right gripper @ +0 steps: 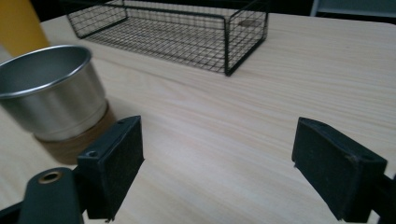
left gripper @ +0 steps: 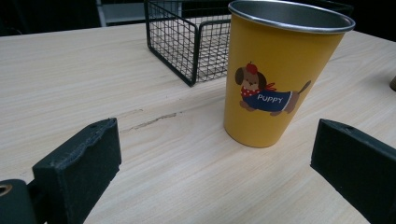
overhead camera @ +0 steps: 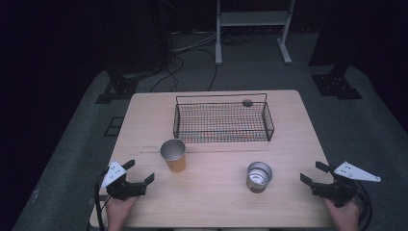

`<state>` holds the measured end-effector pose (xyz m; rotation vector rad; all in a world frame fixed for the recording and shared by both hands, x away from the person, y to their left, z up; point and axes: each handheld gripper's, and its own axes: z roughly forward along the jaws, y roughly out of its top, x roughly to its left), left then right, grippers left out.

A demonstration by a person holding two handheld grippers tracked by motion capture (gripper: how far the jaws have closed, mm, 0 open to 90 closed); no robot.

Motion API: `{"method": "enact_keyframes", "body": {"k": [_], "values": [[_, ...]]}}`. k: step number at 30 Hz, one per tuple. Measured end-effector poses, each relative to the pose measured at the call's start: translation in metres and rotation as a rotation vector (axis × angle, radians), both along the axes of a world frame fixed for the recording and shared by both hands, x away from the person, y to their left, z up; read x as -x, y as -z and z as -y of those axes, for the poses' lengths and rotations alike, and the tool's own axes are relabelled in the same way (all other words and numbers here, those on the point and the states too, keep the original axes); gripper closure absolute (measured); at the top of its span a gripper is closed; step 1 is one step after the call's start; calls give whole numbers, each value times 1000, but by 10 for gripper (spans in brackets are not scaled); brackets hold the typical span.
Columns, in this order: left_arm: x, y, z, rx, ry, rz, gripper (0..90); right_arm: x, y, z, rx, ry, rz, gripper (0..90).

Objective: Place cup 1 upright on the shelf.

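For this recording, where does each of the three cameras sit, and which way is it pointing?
High view: above the person's side, looking forward and down on the table; both hands enter at the bottom with the left gripper and right gripper.
Left gripper view: rides low on that gripper, facing the yellow cup; its two open jaws show.
Right gripper view: rides on that gripper, facing the table, silver cup to the left; its open jaws show.
Shared: both gripper views show the wire basket beyond.

Pale matt wood-grain table (overhead camera: 288, 144), black wire-mesh basket (overhead camera: 222, 120), yellow glossy-coated metal cup (left gripper: 280, 74) near basket, brushed silver metal cup (right gripper: 51, 91), matt black rubbery jaws
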<state>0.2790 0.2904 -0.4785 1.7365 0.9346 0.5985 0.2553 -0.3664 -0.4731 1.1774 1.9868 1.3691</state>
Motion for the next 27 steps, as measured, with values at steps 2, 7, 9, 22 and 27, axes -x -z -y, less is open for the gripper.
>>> {"method": "enact_keyframes", "body": {"k": [2, 7, 9, 22, 27], "values": [[0, 0, 0, -5, -1, 2, 7, 5, -2, -3, 4, -30, 1, 150], [2, -1, 0, -2, 4, 10, 7, 16, -9, -14, 33, -100, 11, 150], [2, -1, 0, -3, 5, 12, 7, 18, -11, -16, 41, -109, 11, 150], [1, -1, 0, 3, 9, 14, 7, 34, -24, -48, 57, -252, 32, 141], [1, 0, 1, 2, 11, 13, 7, 33, -24, -61, 60, -305, 16, 140]]}}
